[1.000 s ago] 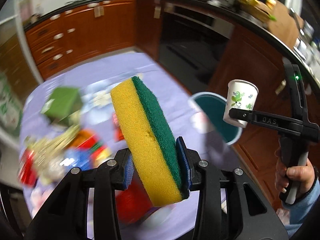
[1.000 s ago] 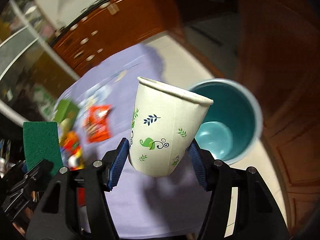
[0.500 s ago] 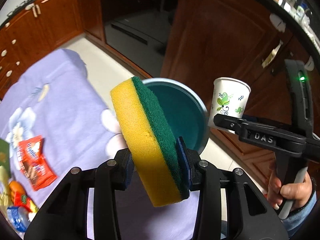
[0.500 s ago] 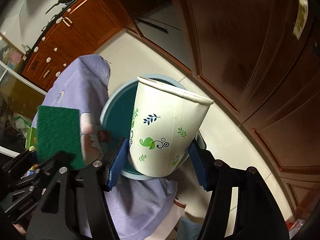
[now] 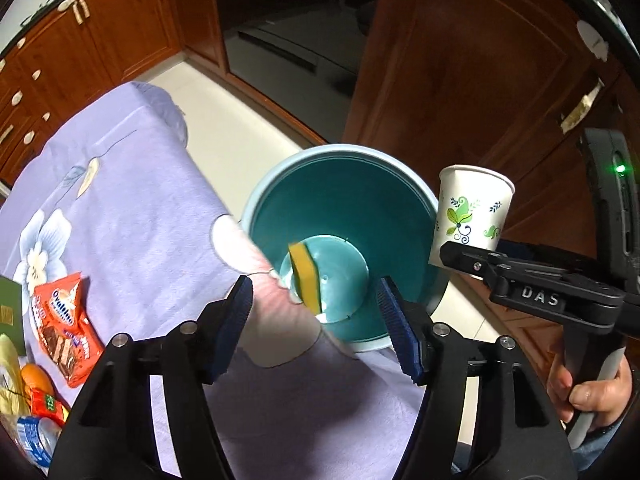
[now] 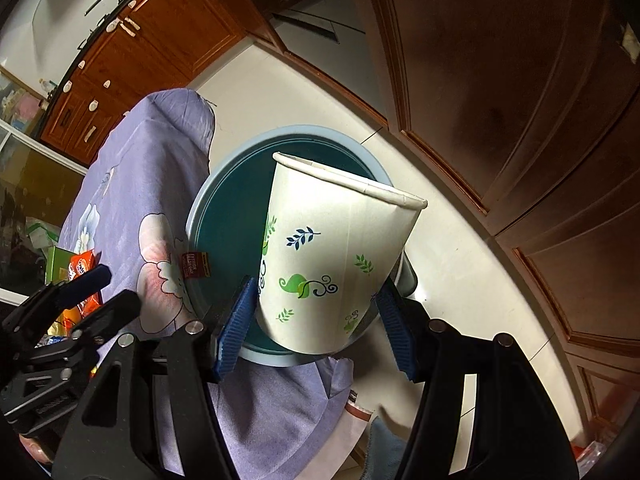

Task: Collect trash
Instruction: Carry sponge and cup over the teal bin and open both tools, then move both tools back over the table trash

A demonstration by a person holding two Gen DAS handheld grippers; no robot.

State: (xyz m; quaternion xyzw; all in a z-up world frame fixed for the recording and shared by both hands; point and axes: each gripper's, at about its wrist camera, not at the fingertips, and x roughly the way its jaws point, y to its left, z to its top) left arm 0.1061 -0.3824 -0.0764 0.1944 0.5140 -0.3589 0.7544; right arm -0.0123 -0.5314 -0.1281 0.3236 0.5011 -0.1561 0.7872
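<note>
The left tool (image 5: 316, 304) is spread wide with nothing between its blue pads, held above the round teal plastic bin (image 5: 416, 184) so that the yellow-and-green sponge (image 5: 306, 282) is seen down inside it. The white paper cup with green leaf print (image 6: 332, 260) is clamped in the right tool (image 6: 316, 320), held over the bin's rim, apparently for release there. Snack wrappers (image 5: 64, 332) are left on the lilac-clothed table (image 5: 132, 200).
</note>
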